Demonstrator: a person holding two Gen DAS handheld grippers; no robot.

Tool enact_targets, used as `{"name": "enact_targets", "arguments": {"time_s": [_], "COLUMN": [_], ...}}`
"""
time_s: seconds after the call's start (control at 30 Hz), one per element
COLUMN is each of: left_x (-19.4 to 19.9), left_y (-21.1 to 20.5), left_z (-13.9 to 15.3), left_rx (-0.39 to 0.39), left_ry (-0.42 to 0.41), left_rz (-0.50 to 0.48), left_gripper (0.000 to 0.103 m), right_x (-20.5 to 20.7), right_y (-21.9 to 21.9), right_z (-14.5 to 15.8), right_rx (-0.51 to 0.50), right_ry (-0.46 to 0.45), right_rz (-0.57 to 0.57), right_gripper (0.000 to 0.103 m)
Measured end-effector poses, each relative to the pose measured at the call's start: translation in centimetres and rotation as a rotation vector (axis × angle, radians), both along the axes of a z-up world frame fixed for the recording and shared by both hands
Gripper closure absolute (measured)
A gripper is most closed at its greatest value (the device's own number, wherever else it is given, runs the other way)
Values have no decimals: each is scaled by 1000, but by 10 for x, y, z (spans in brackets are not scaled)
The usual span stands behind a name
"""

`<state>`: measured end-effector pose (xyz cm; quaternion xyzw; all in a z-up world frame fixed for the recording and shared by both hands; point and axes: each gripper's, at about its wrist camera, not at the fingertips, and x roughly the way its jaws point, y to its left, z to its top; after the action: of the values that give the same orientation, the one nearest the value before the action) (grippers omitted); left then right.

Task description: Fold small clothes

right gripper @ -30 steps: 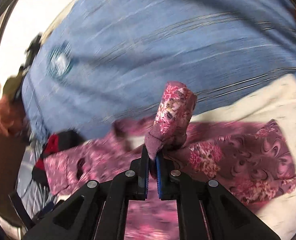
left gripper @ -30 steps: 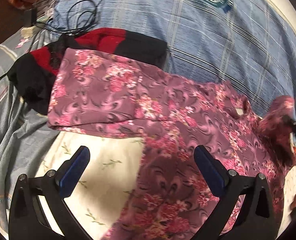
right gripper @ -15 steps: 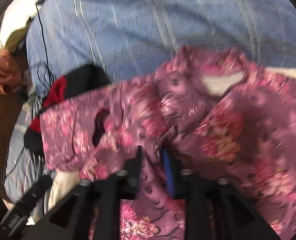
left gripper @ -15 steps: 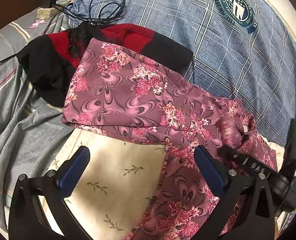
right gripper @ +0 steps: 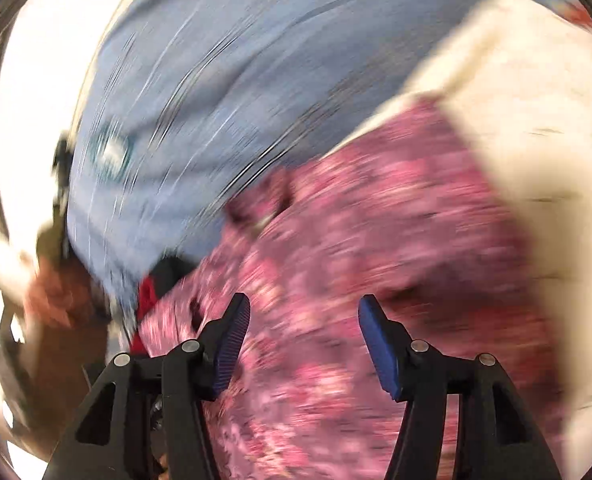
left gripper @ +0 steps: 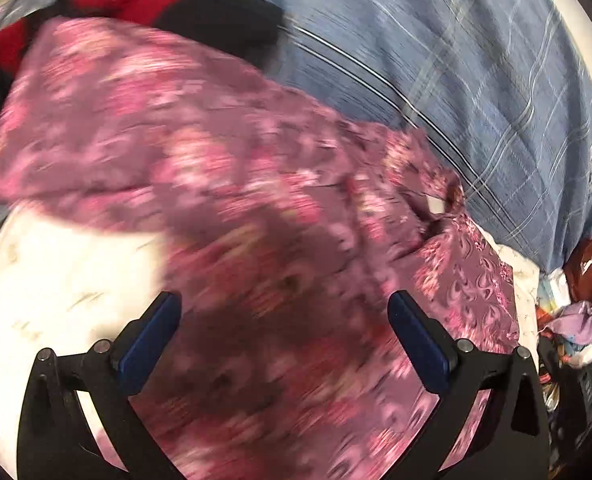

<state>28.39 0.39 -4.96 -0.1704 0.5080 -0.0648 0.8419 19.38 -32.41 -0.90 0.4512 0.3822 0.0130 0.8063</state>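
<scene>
Satiny floral garment [left gripper: 224, 168], woven plaid blue cloth [left gripper: 475, 72], ribbed jaws

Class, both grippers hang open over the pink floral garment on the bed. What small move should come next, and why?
Probably lower the left gripper and pinch the floral garment near its spread left sleeve to fold it inward. Both it and the right gripper are open and empty, and the left side still sprawls over the black and red garment.

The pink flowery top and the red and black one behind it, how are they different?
The pink flowery top is purple-pink with blossoms; the red and black garment has plain colour blocks. The pink top lies on top, nearly all showing; the red and black one is mostly hidden beneath it. The pink top reaches the cream sheet; the other does not. Both lie untouched; both claws are open.
</scene>
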Motion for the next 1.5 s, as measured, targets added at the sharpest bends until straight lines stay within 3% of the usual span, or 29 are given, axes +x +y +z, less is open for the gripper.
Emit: {"name": "enact_targets", "arguments": {"time_s": [0.13,0.2,0.27,0.3,0.37,0.4,0.43,0.5,0.57,0.63,0.7,0.77,0.83,0.87,0.93,1.07,1.1,1.17,1.2,1.27,1.3,1.4,1.5], "left_x": [47,67,77,79,80,82,82,80,76,63,46,31,31,31,23,0,-4,-4,-2,9,17,28,42], "left_y": [-30,-41,-45,-46,-47,-48,-50,-53,-51,-37,-21,-15,-13,-12,0,29,34,31,27,9,-4,-19,-37], "left_z": [-2,-7,-7,-5,1,2,2,5,9,20,26,20,-4,-13,-8,22,31,50,56,64,62,43,-4], "left_rx": [53,72,67,55,-2,-44,-75,-40,-26,-62,-91,-41,35,24,-25,-132,-151,-140,-130,-86,-60,-6,27], "left_ry": [53,99,95,80,56,70,92,82,71,46,3,-9,39,71,55,16,-7,-53,-69,-96,-94,-40,81], "left_rz": [-23,-47,-44,-35,-36,-56,-68,-53,-38,-11,8,23,32,30,42,47,51,42,34,17,-6,-32,-48], "left_gripper": [0,0,0,6,51,85,95,98,98,98,98,98,97,97,92,91,88,72,61,53,51,50,50], "right_x": [-25,-29,-29,-28,-26,-26,-25,-21,-18,-12,-16,-24,-26,-23,-24,-49,-56,-61,-58,-43,-33,-1,22], "right_y": [-44,-50,-57,-59,-63,-66,-69,-72,-78,-86,-93,-91,-83,-79,-77,-83,-84,-83,-82,-78,-73,-57,-47], "right_z": [-26,-36,-44,-46,-51,-52,-53,-58,-59,-55,-36,-14,-18,-30,-55,-42,-31,-10,1,19,23,18,-17], "right_rx": [179,222,262,275,304,312,323,344,345,327,258,175,100,96,114,126,113,69,39,-13,-33,-119,-149], "right_ry": [-14,-19,-24,-28,-48,-56,-63,-58,-37,-13,-75,-150,-106,-48,41,13,-10,-78,-109,-169,-179,-144,-29], "right_rz": [-114,-132,-152,-162,-189,-202,-225,-268,-290,-277,-266,-227,-182,-160,-157,-184,-186,-191,-191,-173,-157,-103,-66], "right_gripper": [44,44,44,44,44,44,44,49,58,99,99,100,99,99,101,90,90,87,81,68,63,63,61]}}
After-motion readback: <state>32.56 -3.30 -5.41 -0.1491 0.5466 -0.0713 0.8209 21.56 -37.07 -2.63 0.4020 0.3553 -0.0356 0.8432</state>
